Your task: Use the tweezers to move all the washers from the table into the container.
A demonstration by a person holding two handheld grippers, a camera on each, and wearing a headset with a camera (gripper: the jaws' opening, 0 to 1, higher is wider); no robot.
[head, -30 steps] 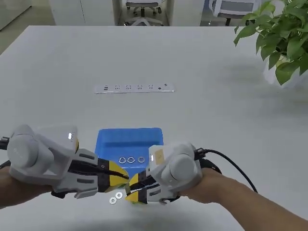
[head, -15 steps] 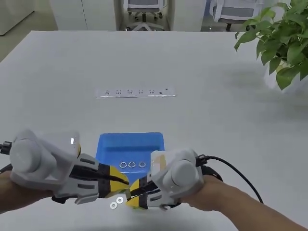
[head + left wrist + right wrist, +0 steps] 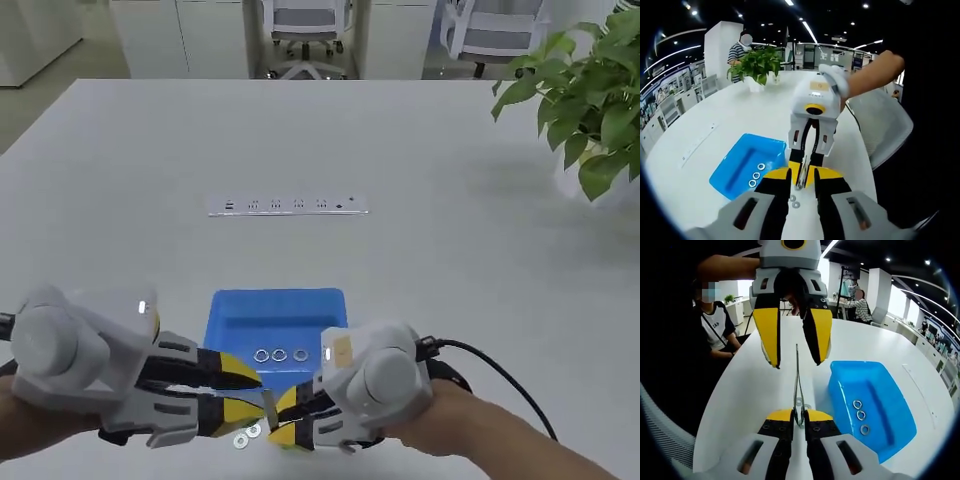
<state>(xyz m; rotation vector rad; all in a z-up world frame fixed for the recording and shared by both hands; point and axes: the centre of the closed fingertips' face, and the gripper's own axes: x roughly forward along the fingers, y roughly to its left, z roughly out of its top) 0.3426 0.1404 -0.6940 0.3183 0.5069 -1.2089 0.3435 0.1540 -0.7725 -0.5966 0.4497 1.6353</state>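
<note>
**Change over the last second:** the whole head view sits lower, which is a camera shift. Measured against the container, both grippers and every washer keep their places. The tally is unchanged at three in and two out.

**Right gripper** (image 3: pixel 799 416), one. The jaws are pressed together on the rear end of the tweezers (image 3: pixel 796 382). There is one pair, and its thin blades run straight out ahead of the jaws.

**Left gripper** (image 3: pixel 802 176), one. The jaws are spread wide and grip nothing. It faces the right gripper nose to nose. The tweezers' tip end stands in the gap between its two yellow fingertips; whether it touches them cannot be told.

**Container** (image 3: pixel 840 390), one, blue, rectangular and open-topped. It lies just to the right of the right jaws and to the left of the left jaws.

**Washers** (image 3: pixel 857 404), five in all. Three sit in a row on the container floor, at the end nearer the jaws. Two loose washers (image 3: pixel 799 401) lie side by side on the white table (image 3: pixel 450 260), beneath the tweezers' blades and between the two facing sets of jaws.

**Power strip** (image 3: pixel 288 207), one, white, well beyond the container.

**Potted plant** (image 3: pixel 585 100), one, far off to the right of the right jaws.

**Office chairs** (image 3: pixel 305 20), two, past the table's far edge.
</note>
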